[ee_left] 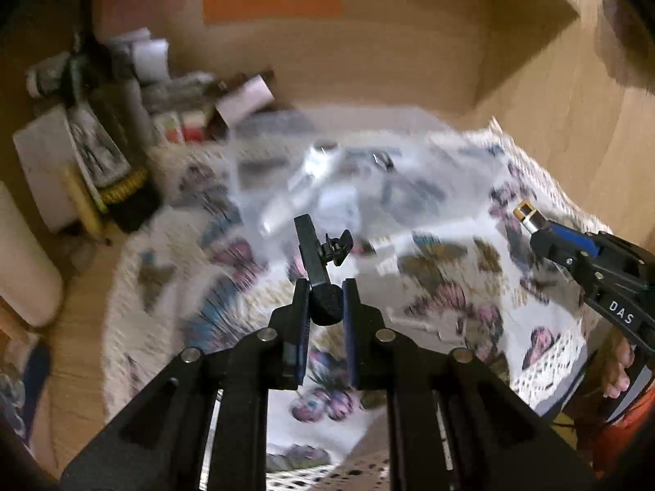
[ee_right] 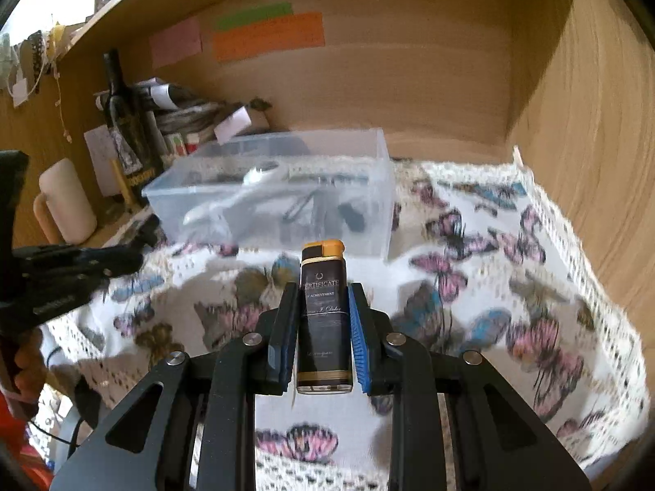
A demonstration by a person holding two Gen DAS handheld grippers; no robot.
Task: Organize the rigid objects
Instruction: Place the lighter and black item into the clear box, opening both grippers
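Observation:
My left gripper (ee_left: pixel 325 286) is shut on a black plastic mount with a small clip (ee_left: pixel 321 262) and holds it above the butterfly cloth, in front of the clear plastic bin (ee_left: pixel 327 155). My right gripper (ee_right: pixel 321 290) is shut on a black lighter with an orange cap (ee_right: pixel 323 307), held upright just in front of the bin (ee_right: pixel 368 155). In the left wrist view the right gripper (ee_left: pixel 540 233) with the lighter (ee_left: pixel 526 212) shows at the right. In the right wrist view the left gripper (ee_right: pixel 135 253) shows at the left. The bin holds several dark and white items.
A butterfly-patterned cloth (ee_right: pixel 491 266) covers the wooden shelf. A dark bottle (ee_right: pixel 123 122), papers, small boxes and a cream mug (ee_right: pixel 65 204) crowd the back left corner. Wooden walls (ee_right: pixel 593 163) close the right side and back. Coloured notes (ee_right: pixel 266 37) stick on the back wall.

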